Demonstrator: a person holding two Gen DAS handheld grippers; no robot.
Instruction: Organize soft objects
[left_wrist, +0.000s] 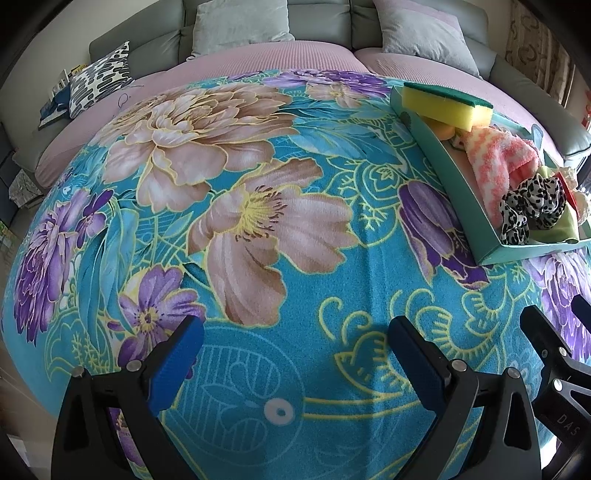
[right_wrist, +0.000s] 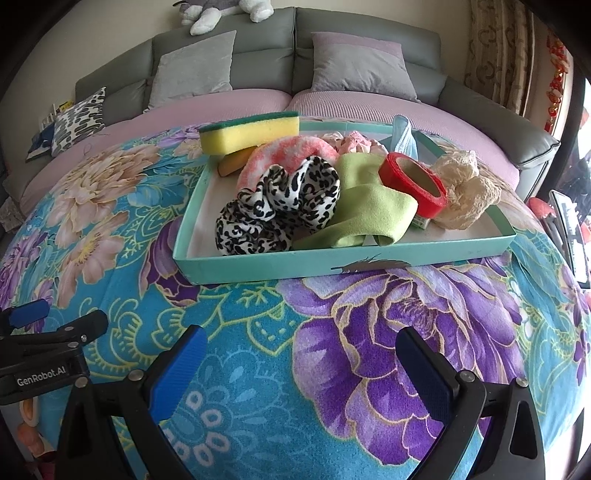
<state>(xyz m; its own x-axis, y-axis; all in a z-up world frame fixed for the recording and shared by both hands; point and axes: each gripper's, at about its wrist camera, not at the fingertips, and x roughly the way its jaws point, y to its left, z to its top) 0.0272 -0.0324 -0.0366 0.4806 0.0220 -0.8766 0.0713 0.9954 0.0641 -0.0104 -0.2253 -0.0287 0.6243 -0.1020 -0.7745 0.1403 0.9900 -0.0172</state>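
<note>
A teal tray (right_wrist: 295, 263) sits on the floral blanket (right_wrist: 258, 369) and holds soft things: a yellow-green sponge (right_wrist: 249, 133), a pink fuzzy sock (right_wrist: 291, 147), a leopard scrunchie (right_wrist: 277, 206), a green cloth (right_wrist: 369, 214), a red tape roll (right_wrist: 413, 181), a cream lace bundle (right_wrist: 465, 192) and a blue mask (right_wrist: 404, 136). My right gripper (right_wrist: 301, 362) is open and empty in front of the tray. My left gripper (left_wrist: 295, 350) is open and empty over the blanket, left of the tray (left_wrist: 454, 177). The sponge (left_wrist: 447, 105), sock (left_wrist: 495, 162) and scrunchie (left_wrist: 532, 206) show there too.
A grey sofa (right_wrist: 295, 48) with grey cushions (right_wrist: 192, 70) stands behind, its seat under a pink cover (left_wrist: 258, 59). A patterned pillow (left_wrist: 99, 77) lies at the left. A plush toy (right_wrist: 221, 11) sits on the sofa back. A curtain (right_wrist: 502, 48) hangs at the right.
</note>
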